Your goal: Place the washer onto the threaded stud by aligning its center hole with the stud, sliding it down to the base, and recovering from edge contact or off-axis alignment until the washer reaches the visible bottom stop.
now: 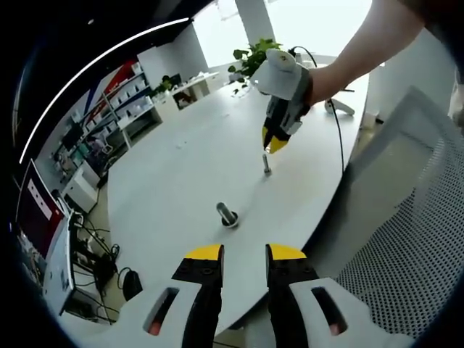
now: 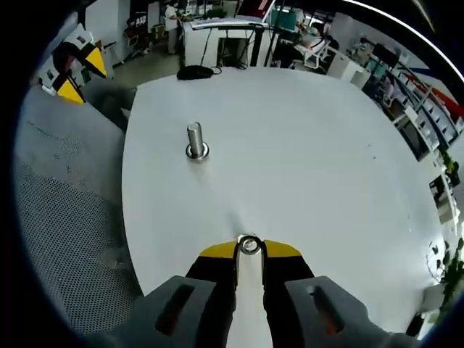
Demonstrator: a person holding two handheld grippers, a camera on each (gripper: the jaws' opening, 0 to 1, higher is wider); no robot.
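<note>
A steel threaded stud stands upright on its flanged base on the white table. My right gripper is shut on a small steel washer, pinched at the jaw tips with its hole showing. It hovers over the table, short of the stud. In the left gripper view a hand holds the right gripper above and beyond the stud, with a thin grey piece at its tips. My left gripper is open over the table's near edge with nothing between its jaws. Its yellow tips show off the table's far corner.
A mesh office chair stands at the table's edge by the stud. A cable and a potted plant are on the table's far end. Shelves and desks line the room around it.
</note>
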